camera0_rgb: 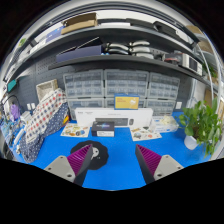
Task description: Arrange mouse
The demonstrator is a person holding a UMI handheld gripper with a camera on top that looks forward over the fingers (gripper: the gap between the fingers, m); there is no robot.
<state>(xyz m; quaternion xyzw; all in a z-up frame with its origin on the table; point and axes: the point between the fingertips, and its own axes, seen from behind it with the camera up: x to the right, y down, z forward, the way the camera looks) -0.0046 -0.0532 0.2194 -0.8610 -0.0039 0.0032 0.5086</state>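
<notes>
Blue table (112,160) holds one black mouse (84,153) beside the released tool (111,163); one potted plant (201,124) stands beyond.

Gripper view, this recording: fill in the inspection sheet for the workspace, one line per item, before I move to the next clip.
Surface: blue table top, bare just ahead of the fingers.
Job's things: no mouse can be made out; a dark rounded shape lies by one finger, too unclear to name.
Clutter: a black box and a white box at the table's far side, flat printed items beside them, a potted plant at one end.
Grippers: gripper open, purple pads facing inward, nothing between the fingers.
Cables: nothing seen.
Surroundings: drawer cabinets against the back wall, shelves above them, a patterned cloth beside the table.
</notes>
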